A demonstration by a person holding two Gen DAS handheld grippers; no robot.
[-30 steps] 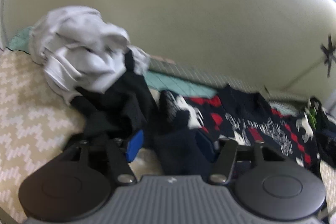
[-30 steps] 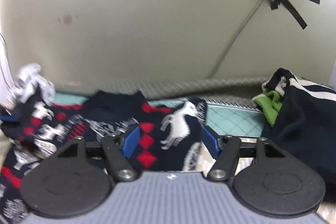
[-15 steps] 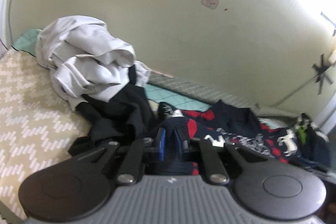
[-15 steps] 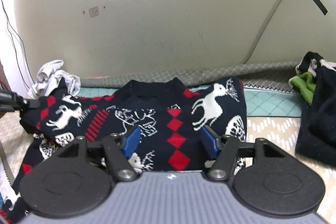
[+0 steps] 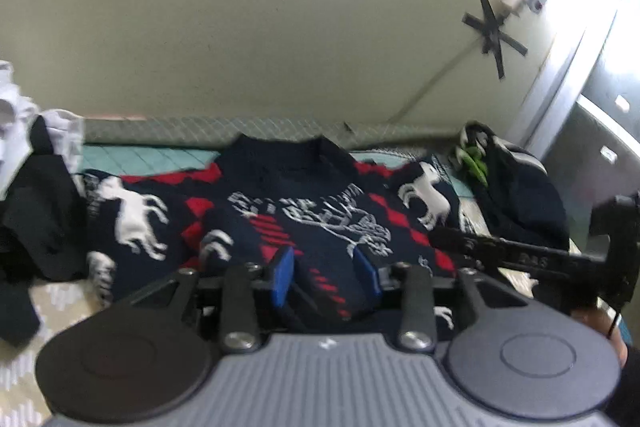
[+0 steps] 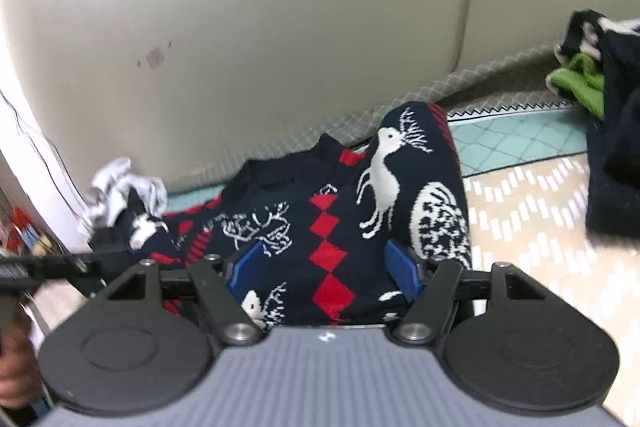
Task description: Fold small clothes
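Showing white reindeer motifs, the sweater [image 6: 352, 227] bears no legible writing.

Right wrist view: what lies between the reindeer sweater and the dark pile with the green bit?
Only bare bedding: cream patterned cover and teal quilt separate sweater from pile.

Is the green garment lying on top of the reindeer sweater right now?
No. The green garment sits off to the right in a dark pile by the wall, apart from the reindeer sweater, with bare bedspread between them.
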